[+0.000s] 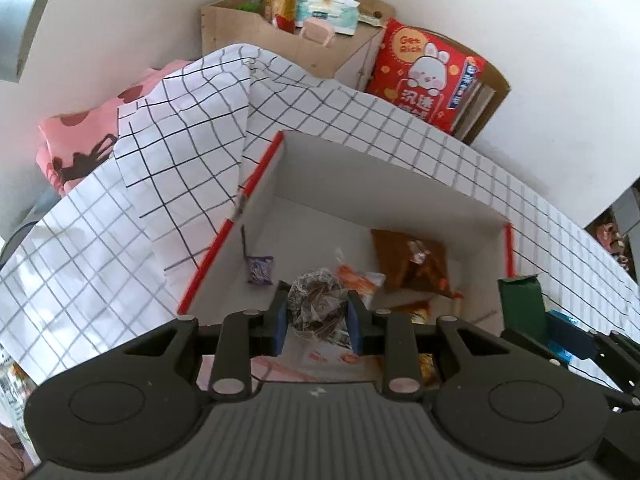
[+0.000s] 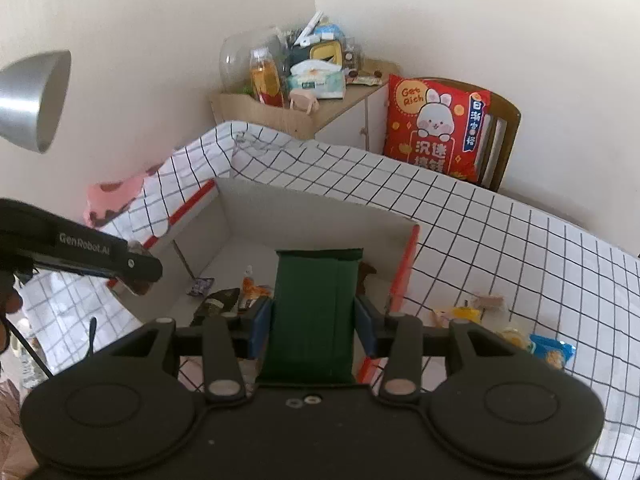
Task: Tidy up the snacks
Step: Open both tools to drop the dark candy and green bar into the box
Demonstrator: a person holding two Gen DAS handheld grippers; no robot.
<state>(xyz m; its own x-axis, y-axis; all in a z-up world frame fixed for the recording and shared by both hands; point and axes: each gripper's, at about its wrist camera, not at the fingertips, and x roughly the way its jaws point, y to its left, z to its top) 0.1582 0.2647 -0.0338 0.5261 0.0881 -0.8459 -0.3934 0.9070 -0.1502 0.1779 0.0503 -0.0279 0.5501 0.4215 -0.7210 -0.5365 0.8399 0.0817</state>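
In the left wrist view my left gripper (image 1: 318, 314) is shut on a clear-wrapped dark round snack (image 1: 316, 300), held over the near part of a white box with red edges (image 1: 256, 184). In the box lie a purple packet (image 1: 260, 270), an orange packet (image 1: 356, 278) and a brown packet (image 1: 412, 260). In the right wrist view my right gripper (image 2: 314, 332) is shut on a flat dark green packet (image 2: 316, 280), above the box's (image 2: 320, 204) near right side. The left gripper (image 2: 136, 270) shows at the left there.
The box sits on a checked white tablecloth (image 2: 500, 248). Loose snacks lie on the cloth to its right, among them a yellow one (image 2: 466, 314) and a blue one (image 2: 552, 350). Behind are a cluttered wooden cabinet (image 2: 332, 108), a red cushion (image 2: 436, 128) on a chair, and a metal lamp (image 2: 36, 100).
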